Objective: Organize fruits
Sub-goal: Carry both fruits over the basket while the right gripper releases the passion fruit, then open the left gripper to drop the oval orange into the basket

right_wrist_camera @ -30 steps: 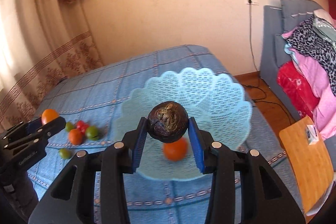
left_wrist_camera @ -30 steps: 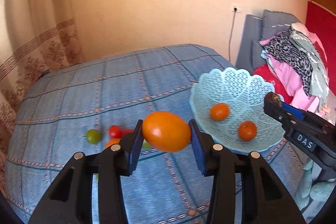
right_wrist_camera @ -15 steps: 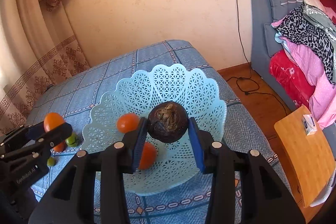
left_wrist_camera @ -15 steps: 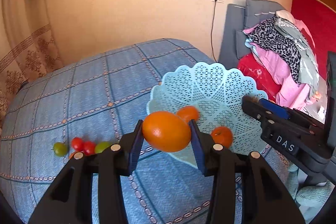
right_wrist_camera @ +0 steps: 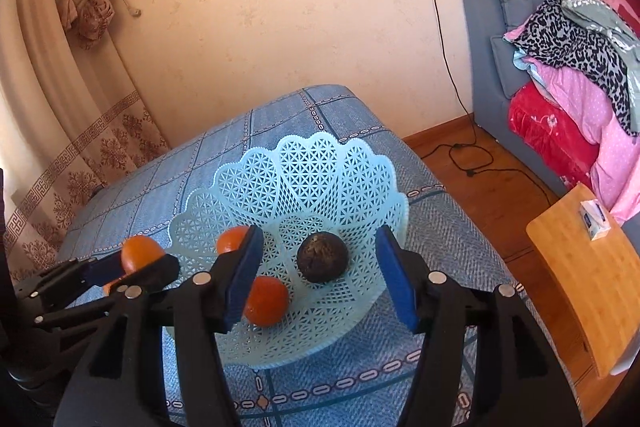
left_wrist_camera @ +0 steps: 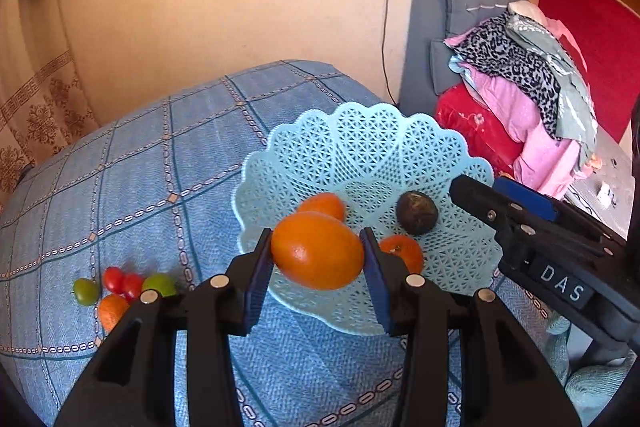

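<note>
- The left gripper (left_wrist_camera: 318, 253) is clamped on a smooth, glossy large orange (left_wrist_camera: 317, 250), held above the near-left rim of the pale blue lattice basket (left_wrist_camera: 360, 139).
- In the basket lie two small oranges (right_wrist_camera: 266, 301) and a dark, wrinkled round fruit (right_wrist_camera: 322, 257).
- The right gripper (right_wrist_camera: 320, 277) hangs over the basket with its fingers spread apart, gripping nothing.
- Small green and red fruits (left_wrist_camera: 120, 283) sit on the blue bedspread (left_wrist_camera: 140, 167) toward its left edge.

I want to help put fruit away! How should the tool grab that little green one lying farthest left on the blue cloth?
Grip the green fruit across its round middle, coming straight down from above. Its left side is bare cloth, but red tomatoes sit close on its right, so probably set one finger on the open left and slip the other into the narrow gap.
</note>
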Demonstrator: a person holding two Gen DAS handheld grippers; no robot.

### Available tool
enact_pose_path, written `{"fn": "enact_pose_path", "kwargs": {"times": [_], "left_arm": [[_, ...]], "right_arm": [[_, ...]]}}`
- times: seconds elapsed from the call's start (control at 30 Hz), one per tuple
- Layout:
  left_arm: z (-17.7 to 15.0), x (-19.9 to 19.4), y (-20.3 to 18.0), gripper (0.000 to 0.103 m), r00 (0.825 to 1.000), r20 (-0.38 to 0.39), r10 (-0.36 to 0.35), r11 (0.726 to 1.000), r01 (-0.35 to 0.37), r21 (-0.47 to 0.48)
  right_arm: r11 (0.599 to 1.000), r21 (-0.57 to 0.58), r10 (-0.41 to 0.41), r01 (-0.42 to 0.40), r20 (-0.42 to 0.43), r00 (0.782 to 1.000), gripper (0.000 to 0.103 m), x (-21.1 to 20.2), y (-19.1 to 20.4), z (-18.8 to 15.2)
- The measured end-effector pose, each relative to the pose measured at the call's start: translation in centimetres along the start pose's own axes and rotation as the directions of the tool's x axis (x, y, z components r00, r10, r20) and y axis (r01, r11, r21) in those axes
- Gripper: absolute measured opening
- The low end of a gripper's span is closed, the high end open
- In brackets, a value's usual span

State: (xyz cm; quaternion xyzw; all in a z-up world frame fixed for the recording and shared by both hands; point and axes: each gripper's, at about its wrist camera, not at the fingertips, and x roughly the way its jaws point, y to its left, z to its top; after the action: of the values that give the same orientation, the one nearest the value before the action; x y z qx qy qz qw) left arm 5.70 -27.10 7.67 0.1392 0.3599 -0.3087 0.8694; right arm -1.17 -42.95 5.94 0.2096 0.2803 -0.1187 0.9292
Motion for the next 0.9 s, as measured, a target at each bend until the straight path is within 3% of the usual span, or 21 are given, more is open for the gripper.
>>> {"fn": "enact_pose_path", "kwargs": {"times": [0.07, 0.47, 0.67, 0.9], "left_arm": [[0.1, -0.3, 0.0, 0.074, 1.0, 0.019, 0.004, 1.0, -0.004, -0.005], [-0.1, -1.7, 1.3, 0.074, 0.998, 0.048, 0.042, 0.999, -0.041, -0.031], [-0.2, -2.9, 2.6, 0.081, 0.996, 0.064, 0.065, 0.996, -0.061, -0.065], [-0.6, -4.7, 5.0, 0.081, 0.991, 0.087, 0.105, 0.989, -0.096, -0.109]], "right_arm": [[1.0, 0.008, 0.003, -0.003, 0.003, 1.0, 0.06, -0.2, -0.1, 0.0], [1.0, 0.016, 0.013, -0.013, 0.035, 0.999, 0.06, -1.7, 0.2, -0.1], [1.0, 0.009, 0.022, -0.022, 0.035, 0.999, 0.06, -2.3, 0.7, -0.3], [0.999, 0.0, 0.038, -0.038, 0.028, 0.999, 0.06, -2.6, 1.7, -0.8]]}}
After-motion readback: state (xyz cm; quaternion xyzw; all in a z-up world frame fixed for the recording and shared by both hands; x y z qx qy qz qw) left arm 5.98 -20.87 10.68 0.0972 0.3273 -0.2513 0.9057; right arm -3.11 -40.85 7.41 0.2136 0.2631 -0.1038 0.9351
